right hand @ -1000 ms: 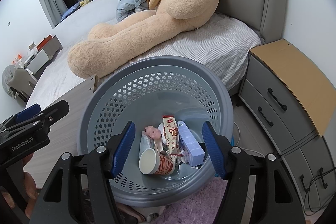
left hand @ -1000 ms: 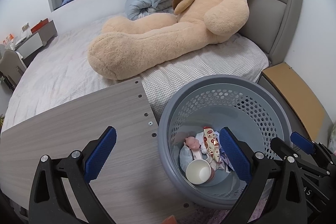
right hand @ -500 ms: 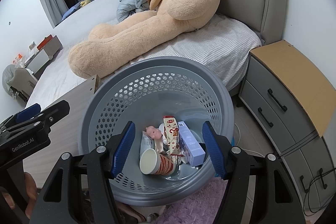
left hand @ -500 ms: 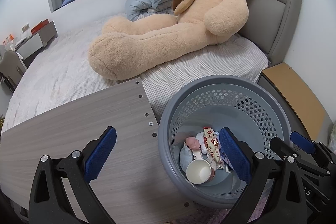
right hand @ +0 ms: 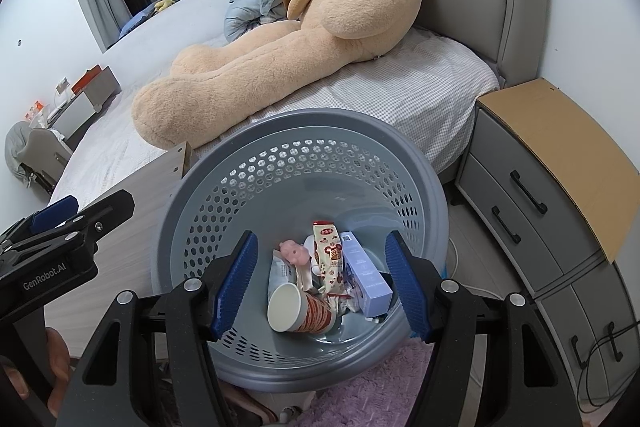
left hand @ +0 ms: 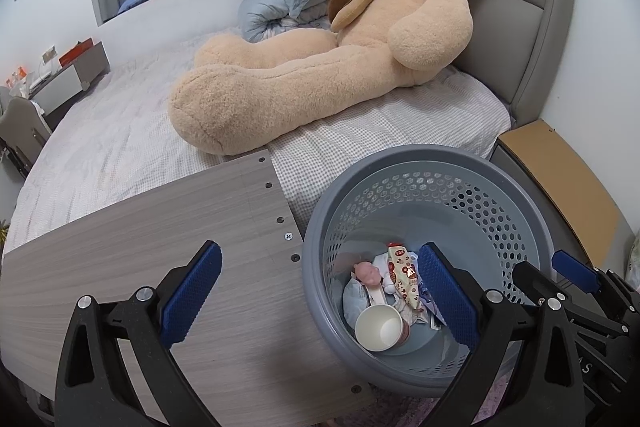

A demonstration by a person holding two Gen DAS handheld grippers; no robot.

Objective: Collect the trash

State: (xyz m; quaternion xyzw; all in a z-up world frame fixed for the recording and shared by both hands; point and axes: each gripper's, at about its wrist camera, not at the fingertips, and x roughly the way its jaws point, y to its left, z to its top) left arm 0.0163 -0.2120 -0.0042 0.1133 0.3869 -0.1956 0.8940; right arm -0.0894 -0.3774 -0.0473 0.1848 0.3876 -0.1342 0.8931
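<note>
While both the left gripper (left hand: 320, 289) and right gripper (right hand: 320, 283) are held spread and empty, trash (right hand: 320, 279) is seen binned below in the basket (right hand: 224, 187); collection judged done, withdrawal next.

Left tool (left hand: 320, 295): matte black plastic arms, blue knurled pads (left hand: 192, 293), silver rivet pins at the pivots. Right tool (right hand: 322, 281): same build, black frame with triangular cutouts, blue ribbed pads (right hand: 236, 285), silver pins. White "GenRobot.AI" lettering on the left tool's side. Bare skin of a hand (right hand: 56, 359) behind it.
</note>
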